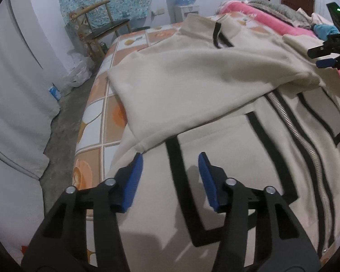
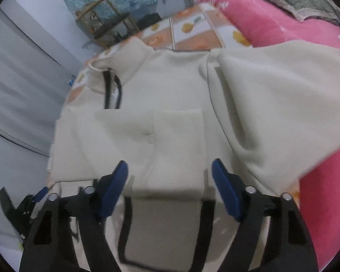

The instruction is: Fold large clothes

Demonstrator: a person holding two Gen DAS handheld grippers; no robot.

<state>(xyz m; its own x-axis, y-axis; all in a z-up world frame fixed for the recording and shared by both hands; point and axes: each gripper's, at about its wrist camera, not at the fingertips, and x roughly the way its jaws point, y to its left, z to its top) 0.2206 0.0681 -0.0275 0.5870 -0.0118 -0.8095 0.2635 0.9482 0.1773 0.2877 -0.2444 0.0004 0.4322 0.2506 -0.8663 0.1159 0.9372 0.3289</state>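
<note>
1. Jacket (image 1: pixel 192 86) first: the cream zip-up with black trim lies spread on the bed (image 1: pixel 106 113), front up, with the zipper (image 1: pixel 306 145) running down the middle. Its left sleeve (image 1: pixel 181 90) is folded across the chest, and the cuff (image 1: pixel 306 79) lies near the zipper.

2. Your left gripper (image 1: pixel 171 170) is spread wide and holds nothing. It hangs over the lower front, with 1 blue pad (image 1: pixel 133 176) just beside the corner of the folded sleeve.

3. Your right gripper (image 2: pixel 170 176) is also spread and empty, hovering above the black-edged pocket (image 2: pixel 167 226) on the other half of the front. In the left view its fingers are apart too.

4. The right sleeve (image 2: pixel 272 117) bulges loosely toward the pink blanket (image 2: pixel 294 27). I judge this to be the next piece to bring in.

5. To do it well, pinch only 1 layer near the cuff or the outer seam; where that cuff lies is not clear from either view.

6. Lift just enough to clear the body, carry it straight across, and lay it flat over the first sleeve.

7. Keep your left gripper low on the front, since the soft fabric will likely drag and rumple otherwise.

8. Keep the zipper line straight as you go.
</note>
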